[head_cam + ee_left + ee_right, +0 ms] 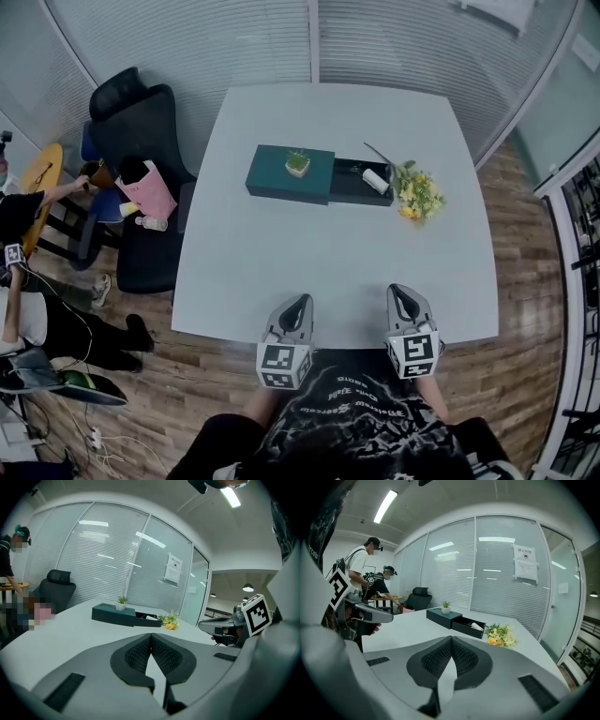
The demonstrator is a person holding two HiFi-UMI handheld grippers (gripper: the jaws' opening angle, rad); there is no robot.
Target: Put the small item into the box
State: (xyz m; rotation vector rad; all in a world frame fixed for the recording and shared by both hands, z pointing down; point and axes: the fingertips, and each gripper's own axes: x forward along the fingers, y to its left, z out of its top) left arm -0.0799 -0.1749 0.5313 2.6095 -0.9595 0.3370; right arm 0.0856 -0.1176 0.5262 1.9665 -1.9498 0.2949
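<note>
A dark green box (290, 173) stands at the middle of the white table (281, 272), its drawer (361, 185) pulled out to the right. A small white item (376, 179) lies inside the drawer, also seen in the right gripper view (476, 626). A little potted plant (298, 163) sits on the box top. My left gripper (301, 302) and right gripper (402, 292) hover side by side at the table's near edge, far from the box. Both are shut, pads together, with nothing between them (151, 636) (451, 639).
A bunch of yellow flowers (417, 195) lies right of the drawer. A black office chair (141, 122) with a pink bag (145, 190) stands at the table's left, people beyond it (361, 564). Glass walls with blinds (187, 37) close the far side.
</note>
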